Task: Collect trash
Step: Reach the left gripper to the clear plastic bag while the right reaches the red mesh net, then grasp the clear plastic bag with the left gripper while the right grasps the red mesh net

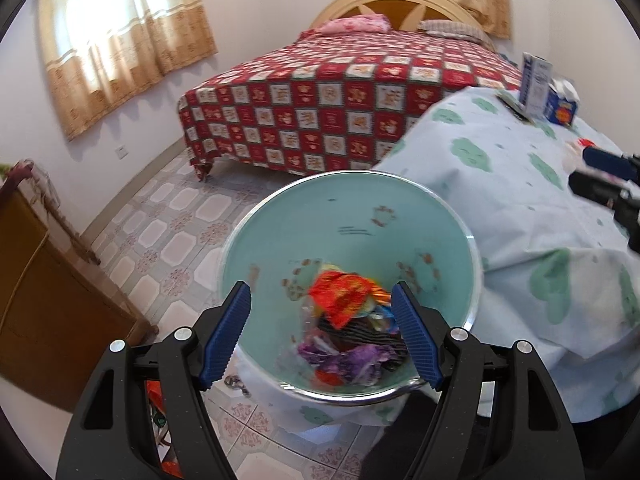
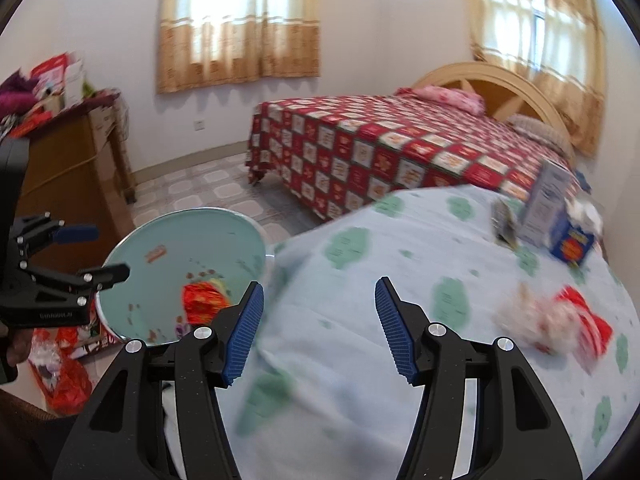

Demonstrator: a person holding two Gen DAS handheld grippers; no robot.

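A bedroom with a checked bed (image 1: pixel 340 96). The bench (image 2: pixel 400 340) has a spotty cloth. The left gripper (image 1: pixel 322 334) hangs open over the bin (image 1: pixel 476 248) of wrappers (image 1: pixel 344 296). The right gripper (image 2: pixel 318 330) is open and empty; crumpled trash (image 2: pixel 556 324) lies near it.

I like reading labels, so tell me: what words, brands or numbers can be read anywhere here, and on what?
"GenRobot.AI", faint, on the black body of the left gripper, as the right wrist view shows it.
White and blue carton: print too blurred to read.
Blue box: its orange badge is too blurred to read.
Wrappers in the bin: nothing legible.
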